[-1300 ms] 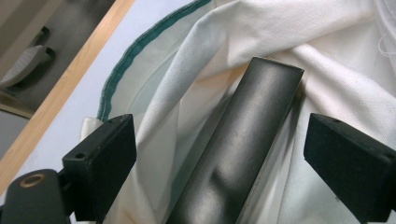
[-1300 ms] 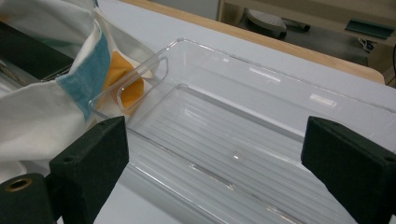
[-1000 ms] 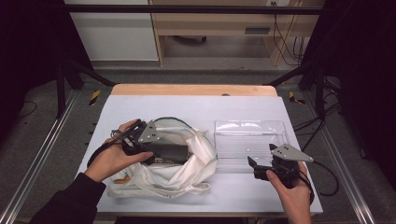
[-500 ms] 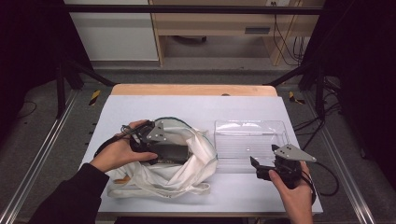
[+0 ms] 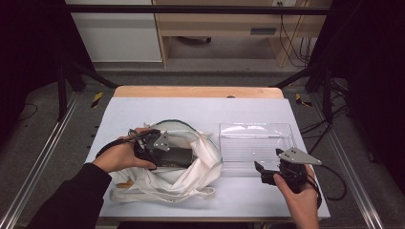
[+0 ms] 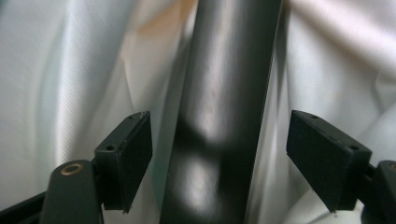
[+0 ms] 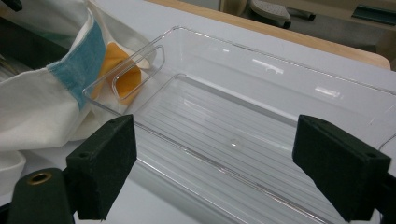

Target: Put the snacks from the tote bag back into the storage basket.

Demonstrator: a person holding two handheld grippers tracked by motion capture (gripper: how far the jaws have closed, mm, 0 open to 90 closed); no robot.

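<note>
left hand-held gripper [image 6: 219, 154], jaws closing but spread around a dark cylinder [image 6: 224, 93] inside the cloth bag [image 5: 200, 157]

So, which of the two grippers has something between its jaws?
The left gripper, inside the white bag: a dark cylinder stands between its jaws. The right gripper merely faces the clear tray.

White table [image 5: 143, 107], cloth bag [image 5: 191, 167], clear tray [image 5: 255, 130]
</note>
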